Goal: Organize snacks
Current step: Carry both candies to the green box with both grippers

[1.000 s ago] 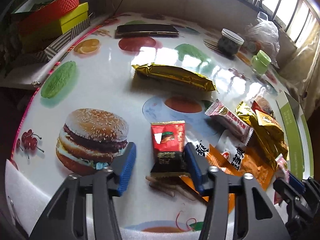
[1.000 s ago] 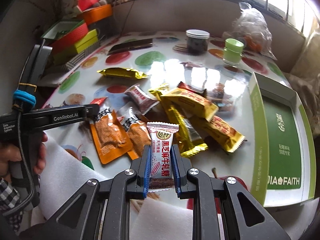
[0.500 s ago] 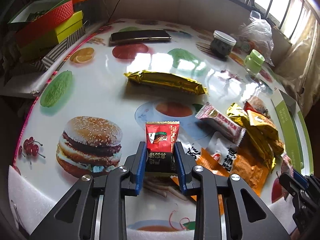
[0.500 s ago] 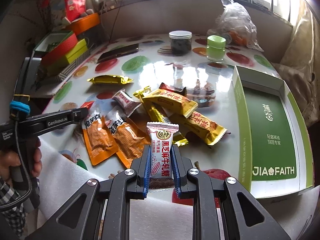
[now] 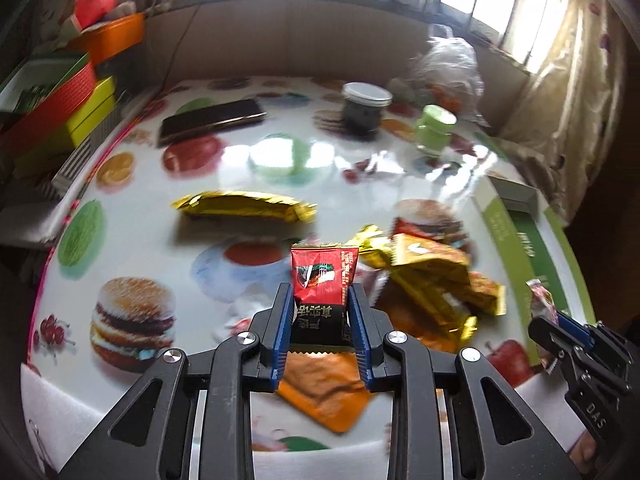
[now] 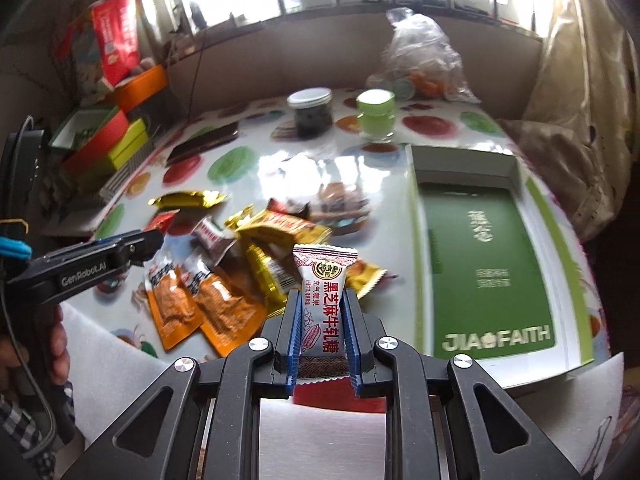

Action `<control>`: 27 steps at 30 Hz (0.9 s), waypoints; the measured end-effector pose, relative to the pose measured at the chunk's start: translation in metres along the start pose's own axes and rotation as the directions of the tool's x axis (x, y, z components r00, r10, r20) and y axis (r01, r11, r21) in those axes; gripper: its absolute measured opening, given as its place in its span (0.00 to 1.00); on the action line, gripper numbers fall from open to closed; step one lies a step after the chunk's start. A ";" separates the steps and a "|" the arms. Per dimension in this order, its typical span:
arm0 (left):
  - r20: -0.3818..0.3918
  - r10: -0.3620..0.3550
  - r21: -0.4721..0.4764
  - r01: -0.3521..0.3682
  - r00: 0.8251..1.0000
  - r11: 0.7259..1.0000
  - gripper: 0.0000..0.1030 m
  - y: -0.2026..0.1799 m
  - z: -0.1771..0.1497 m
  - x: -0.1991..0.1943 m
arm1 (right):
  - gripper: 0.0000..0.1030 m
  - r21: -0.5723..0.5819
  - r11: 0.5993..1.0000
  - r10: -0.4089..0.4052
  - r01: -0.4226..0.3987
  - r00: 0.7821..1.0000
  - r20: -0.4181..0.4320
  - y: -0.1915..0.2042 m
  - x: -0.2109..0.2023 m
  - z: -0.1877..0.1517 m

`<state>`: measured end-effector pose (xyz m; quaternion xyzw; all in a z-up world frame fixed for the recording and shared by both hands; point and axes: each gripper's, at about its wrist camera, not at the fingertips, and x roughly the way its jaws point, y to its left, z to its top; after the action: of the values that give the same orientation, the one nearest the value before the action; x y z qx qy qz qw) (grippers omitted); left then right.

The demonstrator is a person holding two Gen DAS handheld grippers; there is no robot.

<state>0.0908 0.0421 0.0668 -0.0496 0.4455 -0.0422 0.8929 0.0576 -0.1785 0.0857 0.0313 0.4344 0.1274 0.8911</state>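
My left gripper (image 5: 320, 304) is shut on a red and black snack packet (image 5: 322, 280) and holds it above the table. My right gripper (image 6: 320, 312) is shut on a white sesame nougat candy (image 6: 323, 300), lifted over the table's near edge. A pile of gold and orange snack packets (image 6: 256, 256) lies mid-table, left of the open green box (image 6: 484, 256). A long gold bar (image 5: 244, 206) lies apart, beyond the left gripper. The right gripper also shows at the right edge of the left wrist view (image 5: 556, 320).
A dark jar (image 6: 310, 116), a green jar (image 6: 375, 114) and a plastic bag (image 6: 420, 56) stand at the back. A phone (image 5: 212, 120) lies at the back left. Stacked red and yellow boxes (image 5: 56, 108) sit off the table's left edge. White foam (image 6: 320, 436) lines the near edge.
My left gripper closed on the red and black packet and lifted it off the table. My right gripper rose and shifted toward the green box with the candy still held.
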 end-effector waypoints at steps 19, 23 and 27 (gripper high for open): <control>0.007 -0.184 0.157 0.181 0.983 0.971 0.28 -0.108 0.024 -0.001 | 0.18 0.141 0.979 -0.153 0.146 0.987 0.045 -0.080 -0.033 0.001; -0.011 -0.214 0.179 0.213 0.977 0.961 0.28 -0.128 0.027 0.004 | 0.18 0.164 0.971 -0.184 0.174 0.982 0.045 -0.097 -0.035 0.001; -0.028 -0.246 0.198 0.246 0.969 0.949 0.28 -0.148 0.026 0.008 | 0.18 0.186 0.962 -0.210 0.202 0.977 0.027 -0.114 -0.032 -0.001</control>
<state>0.1115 -0.1041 0.0948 -0.0148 0.4308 -0.1977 0.8804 0.0609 -0.2965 0.0908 0.0702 0.4243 -0.0071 0.9028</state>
